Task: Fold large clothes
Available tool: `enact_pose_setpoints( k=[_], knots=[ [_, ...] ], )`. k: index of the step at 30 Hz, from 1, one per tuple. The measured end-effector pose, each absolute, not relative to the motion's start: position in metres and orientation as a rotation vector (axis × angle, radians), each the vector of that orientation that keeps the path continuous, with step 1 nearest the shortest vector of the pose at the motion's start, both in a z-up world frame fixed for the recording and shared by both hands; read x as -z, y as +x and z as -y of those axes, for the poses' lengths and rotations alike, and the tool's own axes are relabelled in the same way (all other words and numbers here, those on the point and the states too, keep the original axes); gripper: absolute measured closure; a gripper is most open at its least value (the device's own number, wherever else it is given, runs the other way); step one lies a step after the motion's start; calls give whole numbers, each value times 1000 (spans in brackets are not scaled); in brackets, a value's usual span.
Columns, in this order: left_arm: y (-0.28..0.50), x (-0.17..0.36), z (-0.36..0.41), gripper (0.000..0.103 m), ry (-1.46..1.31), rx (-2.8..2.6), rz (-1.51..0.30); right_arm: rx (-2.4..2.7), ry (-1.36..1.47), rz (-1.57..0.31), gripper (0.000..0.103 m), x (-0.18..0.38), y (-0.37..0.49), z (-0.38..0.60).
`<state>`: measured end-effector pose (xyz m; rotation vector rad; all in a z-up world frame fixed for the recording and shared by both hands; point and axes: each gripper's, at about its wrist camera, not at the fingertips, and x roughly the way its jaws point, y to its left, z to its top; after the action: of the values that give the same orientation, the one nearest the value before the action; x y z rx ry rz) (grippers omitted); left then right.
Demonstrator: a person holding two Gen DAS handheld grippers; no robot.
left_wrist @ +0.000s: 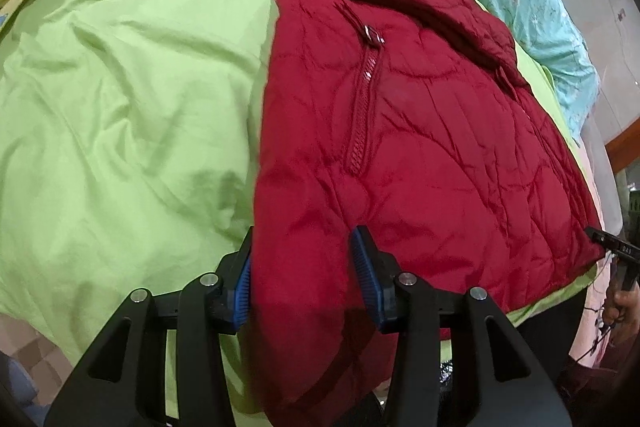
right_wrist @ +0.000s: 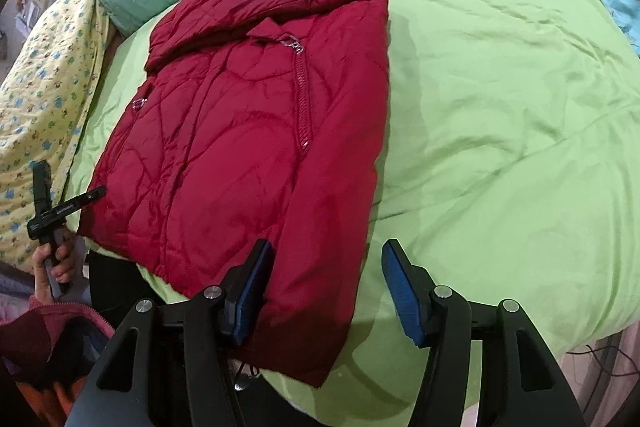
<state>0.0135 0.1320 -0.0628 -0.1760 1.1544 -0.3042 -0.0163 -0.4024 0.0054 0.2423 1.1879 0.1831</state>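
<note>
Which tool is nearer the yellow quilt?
Left. The left tool is at the jacket's hem corner, right beside the yellow quilt. The right tool is at the opposite hem corner, with the jacket's full width between it and the quilt.

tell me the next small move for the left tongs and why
Probably close the left tongs on the red jacket: its hem corner already lies inside their open gap at the bed edge, so a grip seems ready before lifting to fold.

A red quilted jacket (right_wrist: 248, 115) lies flat, sleeves folded in, hem overhanging.
</note>
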Motion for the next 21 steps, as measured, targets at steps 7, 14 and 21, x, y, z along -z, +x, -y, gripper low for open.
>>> enact_pose_setpoints(
  k=[7,14,21],
  knots=[
    [4,63,-125,60,-145,340,-1160,-216,275,-1191,44,2,-14,395],
    [-5,62,-120,69,-127,379,-1143,-247,296,-1163,65,-1,-21,393],
    [-11,43,-118,86,-127,398,-1083,-291,295,-1095,76,-12,-28,389]
  ],
)
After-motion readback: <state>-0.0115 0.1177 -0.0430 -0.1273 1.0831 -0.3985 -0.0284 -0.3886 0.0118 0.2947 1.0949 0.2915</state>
